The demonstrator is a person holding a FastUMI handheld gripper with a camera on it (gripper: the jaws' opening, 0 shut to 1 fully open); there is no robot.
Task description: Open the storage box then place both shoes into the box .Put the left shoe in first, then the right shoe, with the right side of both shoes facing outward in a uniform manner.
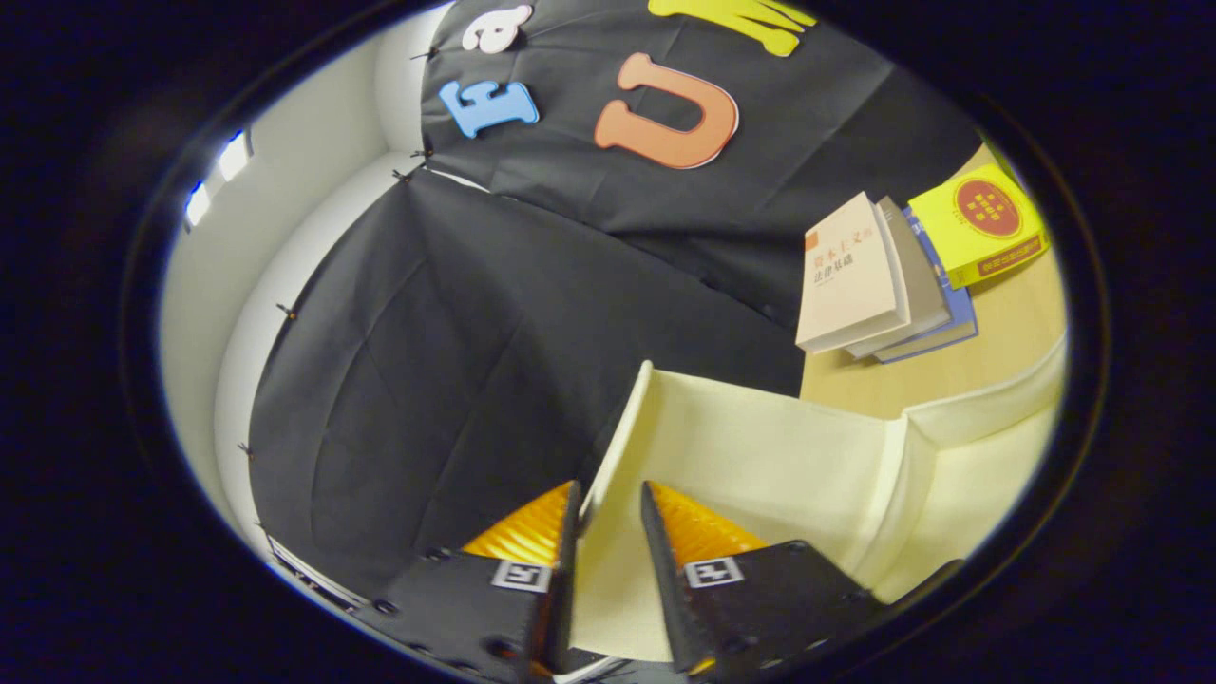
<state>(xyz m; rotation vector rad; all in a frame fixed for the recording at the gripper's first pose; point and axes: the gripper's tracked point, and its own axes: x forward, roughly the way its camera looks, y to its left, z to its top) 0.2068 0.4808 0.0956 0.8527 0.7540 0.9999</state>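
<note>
We see our gripper (608,508) narrowly open, fingers straddling the raised lid (760,456) of the storage box; books (883,280) lie beyond at the bench's (1016,332) back edge.

Gripper (608,503) fingers straddle box lid (760,456) edge; books (883,280) beyond.

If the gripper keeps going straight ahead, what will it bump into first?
The gripper already has the storage box's cream lid between its fingers, so the lid comes first. Beyond that is probably the booth's black cloth wall, though depth is hard to judge.
</note>
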